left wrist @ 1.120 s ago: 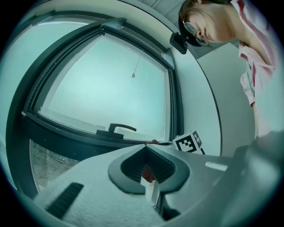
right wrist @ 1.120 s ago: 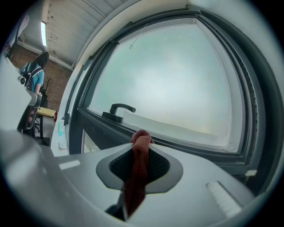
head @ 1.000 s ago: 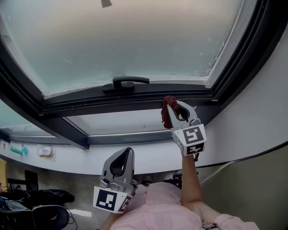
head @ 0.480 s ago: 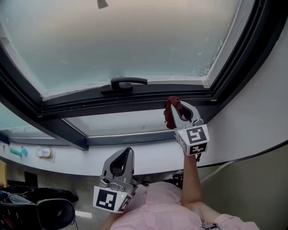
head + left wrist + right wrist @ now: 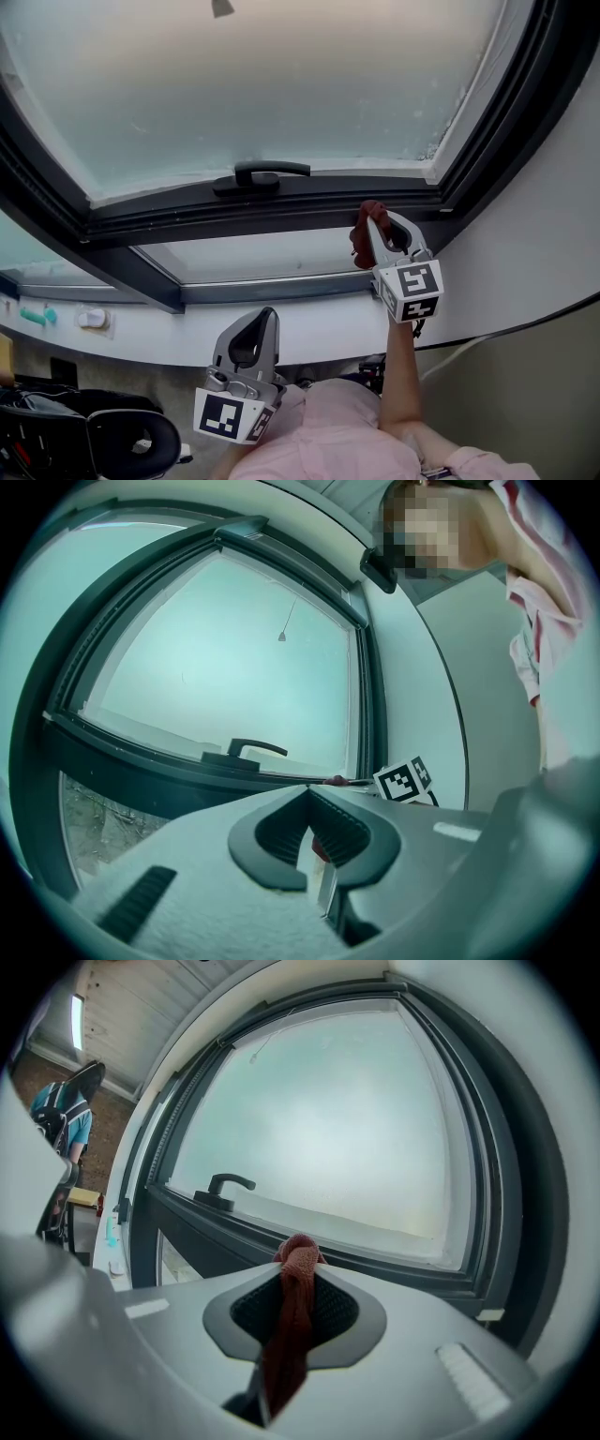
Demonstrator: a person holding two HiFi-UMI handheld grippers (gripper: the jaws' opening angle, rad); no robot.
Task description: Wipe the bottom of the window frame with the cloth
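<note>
Right gripper (image 5: 377, 218) clenched on cloth (image 5: 360, 240), its bunched end presented to frame (image 5: 187, 218) for wiping; left gripper (image 5: 262, 319) closed, empty, parked low.

This is an indoor room, probably an office. A large dark-framed window (image 5: 281, 202) with a lever handle (image 5: 262, 175) sits in a plain white wall (image 5: 525, 244). Below the window's left end stands a black office chair (image 5: 131, 441). A ceiling strip light (image 5: 76, 1022) runs left of the window.
</note>
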